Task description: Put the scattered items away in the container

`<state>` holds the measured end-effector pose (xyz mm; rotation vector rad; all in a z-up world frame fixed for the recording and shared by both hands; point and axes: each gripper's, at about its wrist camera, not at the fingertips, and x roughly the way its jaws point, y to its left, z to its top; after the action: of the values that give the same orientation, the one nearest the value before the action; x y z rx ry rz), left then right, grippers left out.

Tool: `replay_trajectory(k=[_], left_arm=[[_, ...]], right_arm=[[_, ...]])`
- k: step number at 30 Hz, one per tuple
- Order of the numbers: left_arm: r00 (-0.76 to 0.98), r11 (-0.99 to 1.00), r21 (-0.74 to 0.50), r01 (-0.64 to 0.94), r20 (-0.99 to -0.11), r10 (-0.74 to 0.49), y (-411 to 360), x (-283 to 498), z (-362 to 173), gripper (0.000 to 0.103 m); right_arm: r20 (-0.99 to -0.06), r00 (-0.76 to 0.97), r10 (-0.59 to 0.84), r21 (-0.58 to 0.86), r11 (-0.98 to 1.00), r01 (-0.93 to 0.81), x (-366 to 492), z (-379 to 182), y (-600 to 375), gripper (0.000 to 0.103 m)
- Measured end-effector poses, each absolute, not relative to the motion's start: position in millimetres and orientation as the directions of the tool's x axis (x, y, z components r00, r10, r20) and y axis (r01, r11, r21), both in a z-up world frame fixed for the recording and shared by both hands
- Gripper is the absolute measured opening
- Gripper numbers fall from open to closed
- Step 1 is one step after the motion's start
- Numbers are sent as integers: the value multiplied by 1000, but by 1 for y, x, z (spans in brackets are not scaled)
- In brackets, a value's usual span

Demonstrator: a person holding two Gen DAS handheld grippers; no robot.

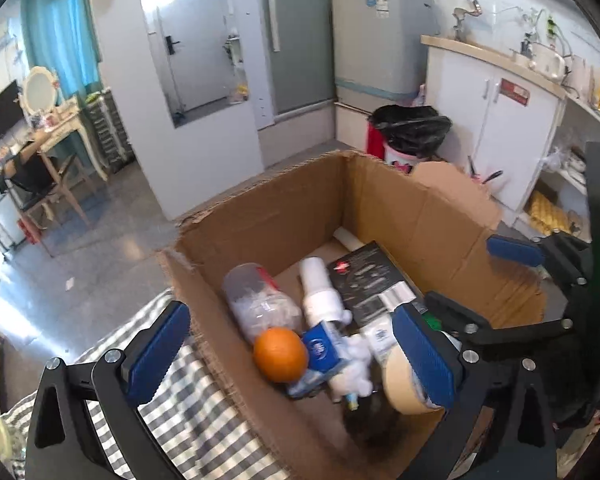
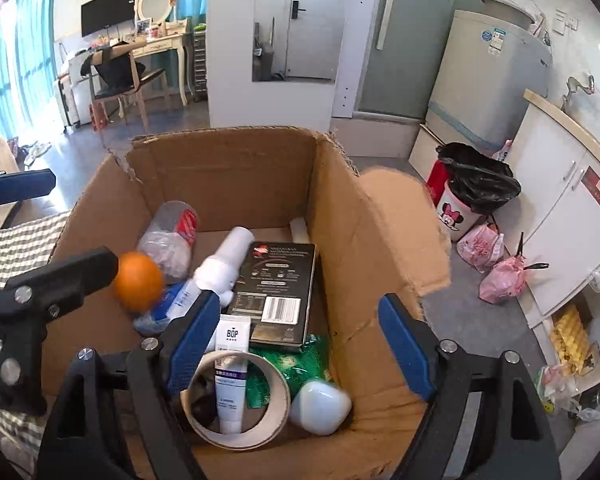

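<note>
"BOP" on white tube (image 2: 231, 364)

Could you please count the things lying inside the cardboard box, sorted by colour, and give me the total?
Inside the cardboard box:
Orange: 1, the orange fruit
Black: 1, the flat black box
Green: 1, the green packet
Clear: 1, the clear plastic jar
Beige: 1, the tape roll
White: 4, the spray bottle, BOP tube, rounded white case, white roll end
Blue and white: 1, the blue packet
Total: 10
</note>
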<state>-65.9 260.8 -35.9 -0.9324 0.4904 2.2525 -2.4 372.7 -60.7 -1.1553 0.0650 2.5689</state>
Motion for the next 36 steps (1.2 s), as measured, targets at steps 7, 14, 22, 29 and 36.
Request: replay_trajectory(k=[7, 14, 22, 29, 36], left_arm=[[-580, -771, 93, -630, -716, 388, 225, -53, -24, 103], [-706, -889, 91, -449, -646, 291, 161, -21, 15, 103], [-812, -962, 100, -254, -562, 156, 88, 25, 56, 103], [-815, -989, 100, -112, -579, 34, 46, 57, 24, 103], [-732, -1000, 3, -27, -681, 18, 19, 42, -8, 103]], right_arm=[[-734, -637, 237, -65, -957, -282, 4, -53, 354, 81], [-694, -702, 159, 12, -973, -232, 27, -13, 316, 87], [-614, -782, 109, 21, -988, -154, 56, 43, 268, 103], [-616, -781, 107, 3, -990, -138, 71, 29, 233, 103], [-694, -714, 97, -42, -995, -94, 61, -17, 207, 103]])
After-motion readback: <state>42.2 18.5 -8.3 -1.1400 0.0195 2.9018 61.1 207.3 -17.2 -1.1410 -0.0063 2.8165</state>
